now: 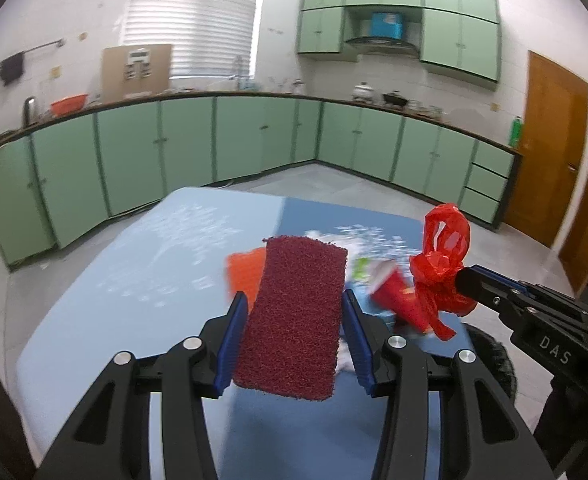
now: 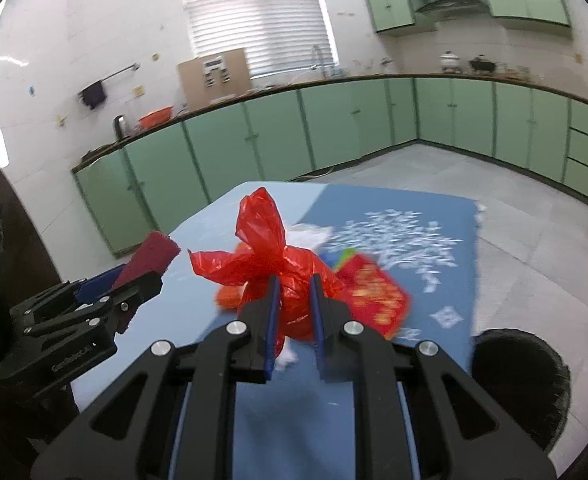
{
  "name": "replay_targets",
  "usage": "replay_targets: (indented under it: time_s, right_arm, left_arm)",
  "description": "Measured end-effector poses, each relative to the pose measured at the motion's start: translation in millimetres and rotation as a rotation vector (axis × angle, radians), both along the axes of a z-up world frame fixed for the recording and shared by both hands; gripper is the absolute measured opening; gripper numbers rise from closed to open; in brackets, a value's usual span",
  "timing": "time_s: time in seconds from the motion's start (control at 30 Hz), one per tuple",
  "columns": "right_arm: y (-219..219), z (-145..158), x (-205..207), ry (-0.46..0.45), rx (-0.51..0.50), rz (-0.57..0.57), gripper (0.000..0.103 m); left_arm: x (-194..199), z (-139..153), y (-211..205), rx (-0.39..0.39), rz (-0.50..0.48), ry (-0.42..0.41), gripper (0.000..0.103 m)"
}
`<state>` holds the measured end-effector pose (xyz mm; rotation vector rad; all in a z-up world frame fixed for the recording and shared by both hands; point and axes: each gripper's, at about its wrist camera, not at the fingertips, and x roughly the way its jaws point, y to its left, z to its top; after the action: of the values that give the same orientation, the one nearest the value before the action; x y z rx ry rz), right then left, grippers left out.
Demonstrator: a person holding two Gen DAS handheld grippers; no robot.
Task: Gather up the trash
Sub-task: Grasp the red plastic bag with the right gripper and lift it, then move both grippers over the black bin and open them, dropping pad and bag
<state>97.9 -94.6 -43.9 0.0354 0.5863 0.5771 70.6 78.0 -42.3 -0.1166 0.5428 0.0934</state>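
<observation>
**Left-wrist view: both hand-held grippers loaded above the counter**

Left-wrist view shows the left hand-held gripper point(image 1: 294, 320) clamped on a dark red scouring pad point(image 1: 295, 316); the pad stands tilted between the blue pads point(image 1: 234, 344), which press its long edges at a middling width. The right hand-held gripper point(image 2: 294, 300) is nearly closed, its fingers pinching a knotted red plastic bag point(image 2: 278, 256). The bag is tied off; its contents cannot be seen. Its loose handles stick up above the knot.

Remaining trash lies on the blue counter point(image 1: 114, 280) beyond both grippers: a red printed packet point(image 2: 377, 300), an orange piece point(image 1: 246, 272), a green-and-white scrap point(image 1: 359, 270) and white crumpled paper point(image 2: 309, 232). All are blurred; finer detail cannot be told. These items sit bunched together near the counter's middle, on the seam between the light-blue and darker-blue halves of the cover.

A round black container point(image 2: 517, 368) stands just beside the counter's near right corner. Its interior reads dark and nothing can be made out inside.

Edges and room: the counter's left half is bare, and its far edge drops to an open grey tiled floor point(image 2: 493, 184). Green base cabinets point(image 1: 182, 140) run along the walls, well apart from the counter. A brown door point(image 1: 549, 140) is at the right.
</observation>
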Motion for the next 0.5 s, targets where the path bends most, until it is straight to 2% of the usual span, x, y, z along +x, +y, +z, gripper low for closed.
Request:
replay_targets:
  time_s: [0.5]
  right_arm:
    - [-132.7,-0.9,3.1,-0.028,-0.013,-0.271,0.014]
  left_arm:
    - [47.0,4.7,-118.5,-0.032,-0.273,-0.013,0.047]
